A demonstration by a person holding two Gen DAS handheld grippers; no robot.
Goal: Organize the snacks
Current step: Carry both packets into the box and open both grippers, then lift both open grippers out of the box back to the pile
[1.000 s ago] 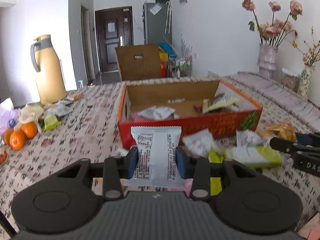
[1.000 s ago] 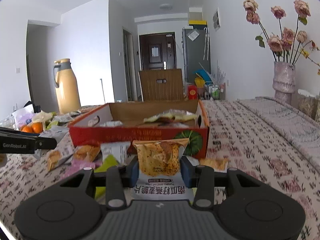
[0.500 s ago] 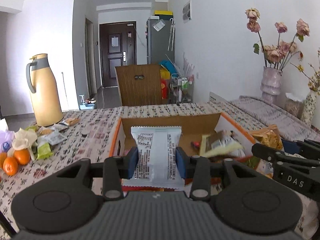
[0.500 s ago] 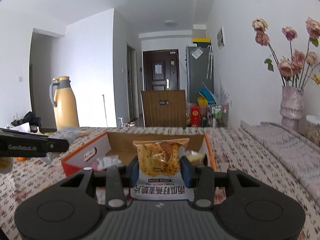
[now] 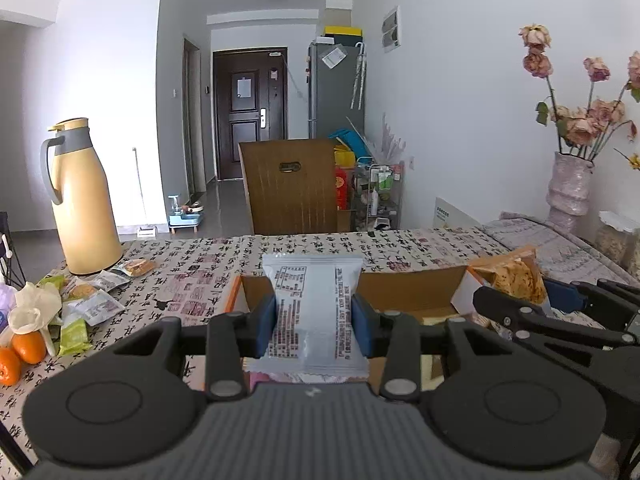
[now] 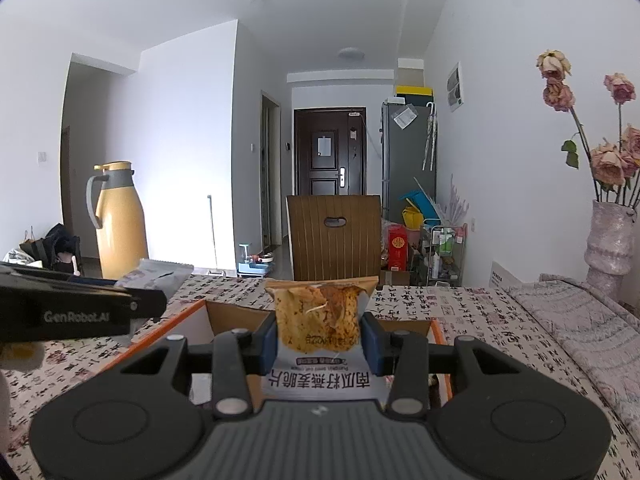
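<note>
My left gripper [image 5: 314,322] is shut on a white snack packet [image 5: 314,312] with black print, held upright over the near wall of the orange cardboard box [image 5: 416,288]. My right gripper [image 6: 320,340] is shut on an orange crisp packet [image 6: 322,312] with a white lower half, also above the box [image 6: 224,316]. Each gripper shows in the other's view: the right one with its crisp packet [image 5: 516,276] at the right, the left one [image 6: 80,312] with its white packet [image 6: 160,276] at the left. The box's inside is mostly hidden.
A yellow thermos jug [image 5: 82,200] stands at the table's far left, with loose snack packets [image 5: 92,300] and oranges [image 5: 24,350] near it. A vase of dried flowers [image 5: 568,188] stands at the far right. A wooden chair back [image 5: 292,184] rises behind the patterned tablecloth [image 5: 192,264].
Both grippers have risen and moved forward with their packets, from in front of the box to over it. The loose snacks before the box have dropped out of sight.
</note>
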